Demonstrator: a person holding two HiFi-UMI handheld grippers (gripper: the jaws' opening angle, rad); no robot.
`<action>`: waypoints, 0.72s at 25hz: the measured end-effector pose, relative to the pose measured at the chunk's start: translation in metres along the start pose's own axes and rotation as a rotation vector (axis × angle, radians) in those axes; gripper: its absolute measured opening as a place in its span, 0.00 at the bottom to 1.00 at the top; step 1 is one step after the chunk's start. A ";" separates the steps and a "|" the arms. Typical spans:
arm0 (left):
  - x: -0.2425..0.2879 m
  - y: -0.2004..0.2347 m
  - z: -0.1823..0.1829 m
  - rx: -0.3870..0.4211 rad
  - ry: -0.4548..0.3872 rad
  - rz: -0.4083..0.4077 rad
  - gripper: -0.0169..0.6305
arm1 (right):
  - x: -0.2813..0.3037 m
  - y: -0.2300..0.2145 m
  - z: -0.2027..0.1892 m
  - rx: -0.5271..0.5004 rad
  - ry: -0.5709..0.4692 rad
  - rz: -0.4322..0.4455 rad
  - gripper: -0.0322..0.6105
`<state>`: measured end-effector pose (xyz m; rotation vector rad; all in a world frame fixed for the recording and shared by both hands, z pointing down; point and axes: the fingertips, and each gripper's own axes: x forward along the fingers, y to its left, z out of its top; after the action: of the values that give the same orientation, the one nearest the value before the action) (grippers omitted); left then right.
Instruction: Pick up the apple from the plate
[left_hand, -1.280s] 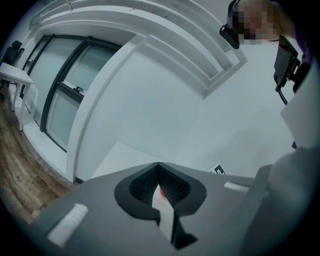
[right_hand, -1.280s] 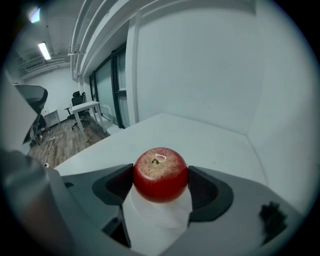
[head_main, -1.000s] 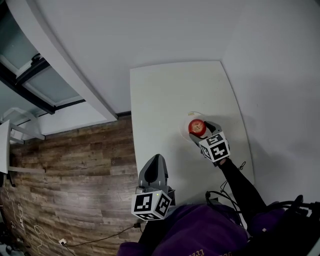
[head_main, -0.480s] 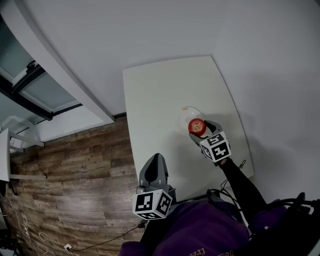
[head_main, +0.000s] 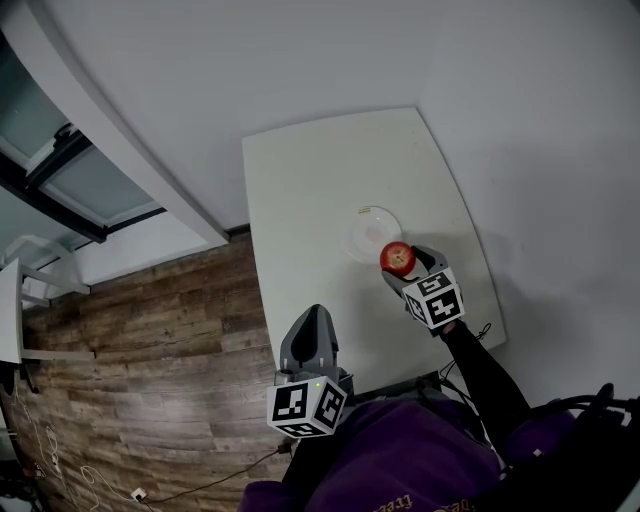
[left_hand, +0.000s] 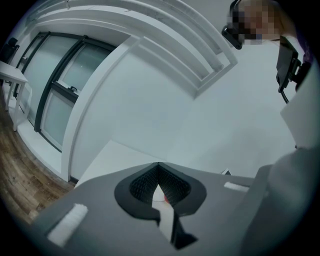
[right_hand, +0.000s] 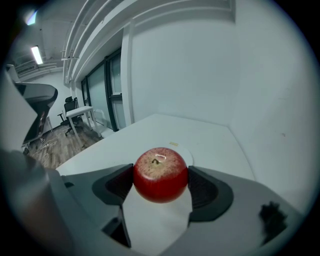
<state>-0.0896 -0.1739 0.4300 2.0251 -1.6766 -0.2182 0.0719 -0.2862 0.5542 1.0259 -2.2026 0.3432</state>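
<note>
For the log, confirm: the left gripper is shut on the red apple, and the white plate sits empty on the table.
Wrong gripper: the right gripper view shows the right gripper shut on the red apple. The white plate does sit empty on the table.

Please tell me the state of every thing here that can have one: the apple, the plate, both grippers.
apple: held between the right gripper's jaws, off the plate
plate: empty, flat on the table
right gripper: shut on the apple
left gripper: shut, holding nothing
</note>
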 end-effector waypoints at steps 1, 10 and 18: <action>0.000 -0.001 0.000 0.002 0.000 0.000 0.03 | -0.001 0.000 -0.003 0.003 0.002 0.001 0.60; 0.000 -0.009 -0.006 0.008 0.012 -0.018 0.03 | -0.010 0.001 -0.023 -0.013 0.023 -0.011 0.60; 0.001 -0.015 -0.007 0.015 0.019 -0.031 0.03 | -0.015 0.003 -0.038 0.017 0.038 -0.009 0.60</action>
<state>-0.0736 -0.1711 0.4292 2.0596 -1.6408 -0.1972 0.0943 -0.2568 0.5722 1.0306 -2.1640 0.3748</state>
